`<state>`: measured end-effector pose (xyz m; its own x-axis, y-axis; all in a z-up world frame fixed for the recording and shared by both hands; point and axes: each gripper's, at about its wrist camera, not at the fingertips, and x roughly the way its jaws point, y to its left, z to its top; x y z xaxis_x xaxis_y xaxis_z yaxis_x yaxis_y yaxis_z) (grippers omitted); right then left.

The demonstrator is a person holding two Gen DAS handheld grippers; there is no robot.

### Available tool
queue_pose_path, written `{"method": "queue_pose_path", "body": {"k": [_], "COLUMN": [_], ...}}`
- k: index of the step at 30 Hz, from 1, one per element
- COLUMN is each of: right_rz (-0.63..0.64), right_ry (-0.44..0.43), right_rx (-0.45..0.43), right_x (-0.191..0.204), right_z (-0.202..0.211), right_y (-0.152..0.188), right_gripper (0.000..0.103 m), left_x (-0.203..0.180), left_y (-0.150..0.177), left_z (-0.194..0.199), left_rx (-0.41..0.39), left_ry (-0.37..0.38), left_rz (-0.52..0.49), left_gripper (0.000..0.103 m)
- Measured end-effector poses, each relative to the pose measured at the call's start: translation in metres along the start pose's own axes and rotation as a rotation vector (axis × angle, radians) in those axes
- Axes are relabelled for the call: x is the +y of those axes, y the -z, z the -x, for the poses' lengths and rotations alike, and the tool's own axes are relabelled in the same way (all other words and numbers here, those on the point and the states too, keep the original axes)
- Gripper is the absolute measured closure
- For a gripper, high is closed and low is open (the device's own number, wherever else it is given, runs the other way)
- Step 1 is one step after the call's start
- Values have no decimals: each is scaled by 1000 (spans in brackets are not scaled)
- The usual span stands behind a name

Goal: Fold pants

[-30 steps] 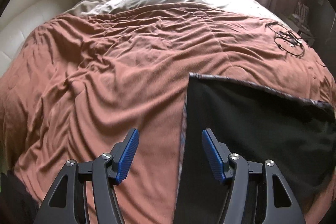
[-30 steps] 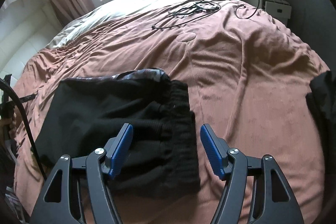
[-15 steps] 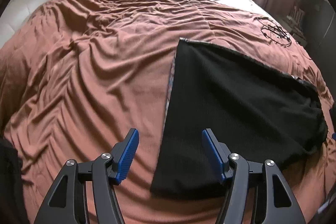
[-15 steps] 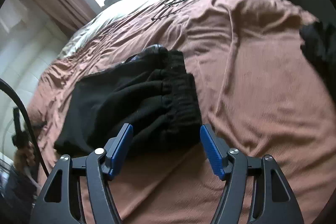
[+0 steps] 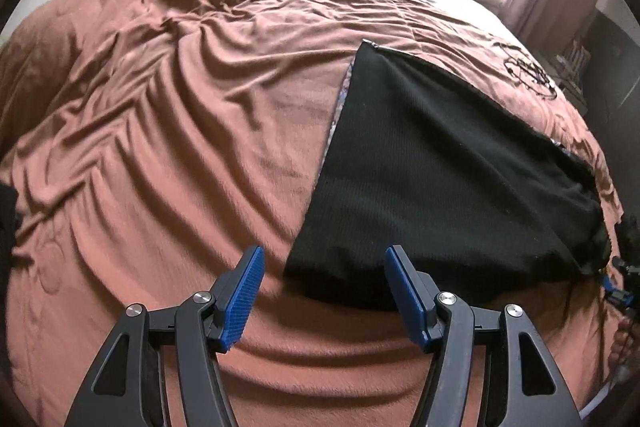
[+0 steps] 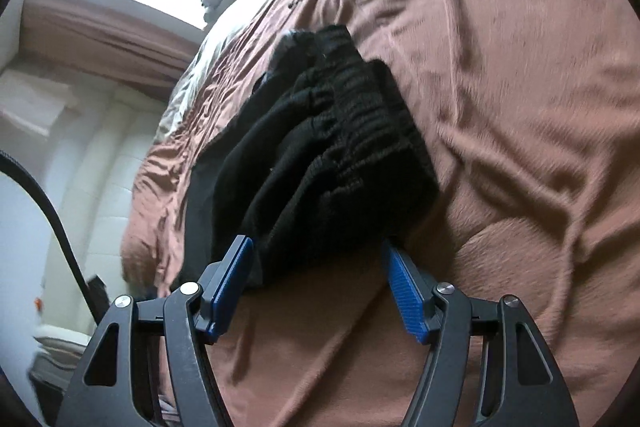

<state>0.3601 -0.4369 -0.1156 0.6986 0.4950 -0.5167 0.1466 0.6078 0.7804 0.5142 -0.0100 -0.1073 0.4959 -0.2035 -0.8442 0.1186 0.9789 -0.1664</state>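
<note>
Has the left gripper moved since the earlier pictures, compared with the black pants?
Yes. The left gripper has drawn back toward the pants' near corner, which now lies between its open jaws.

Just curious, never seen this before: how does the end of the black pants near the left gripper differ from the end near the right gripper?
Near the left gripper, the pants end flat and smooth, with a straight edge. Near the right gripper, they end in a bunched, ribbed waistband. Both ends are black, lie on the brown bedspread, and are ungripped.
</note>
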Motion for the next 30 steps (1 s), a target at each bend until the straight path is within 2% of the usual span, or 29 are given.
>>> {"method": "queue_pose_path", "body": {"k": [3, 7, 9, 11, 12, 13, 16, 25, 30], "right_rz": [-18, -49, -59, -78, -85, -82, -17, 44, 62], "right_ry": [8, 25, 55, 69, 67, 61, 83, 122, 141], "right_rx": [-6, -72, -111, -142, -146, -147, -169, -190, -198], "right_x": [-4, -7, -7, -11, -13, -14, -5, 10, 10], "right_z": [-9, -11, -9, -7, -7, -6, 2, 16, 24], "right_y": [0, -3, -3, -5, -5, -6, -11, -18, -16], "right_gripper": [38, 38, 45, 60, 64, 76, 85, 89, 90], "left_x": [-3, -9, -11, -13, -13, -12, -7, 30, 38], "left_y": [8, 17, 19, 20, 20, 20, 21, 21, 22], "left_z": [0, -1, -1, -1, -1, -2, -2, -10, -17], "left_rx": [-9, -19, -24, -26, -24, -20, -20, -11, 6], "left_ry": [-5, 12, 21, 32, 35, 39, 52, 118, 226], "left_rz": [10, 26, 33, 34, 34, 35, 44, 179, 242], "left_gripper": [38, 38, 38, 38, 38, 38, 38, 38, 38]}}
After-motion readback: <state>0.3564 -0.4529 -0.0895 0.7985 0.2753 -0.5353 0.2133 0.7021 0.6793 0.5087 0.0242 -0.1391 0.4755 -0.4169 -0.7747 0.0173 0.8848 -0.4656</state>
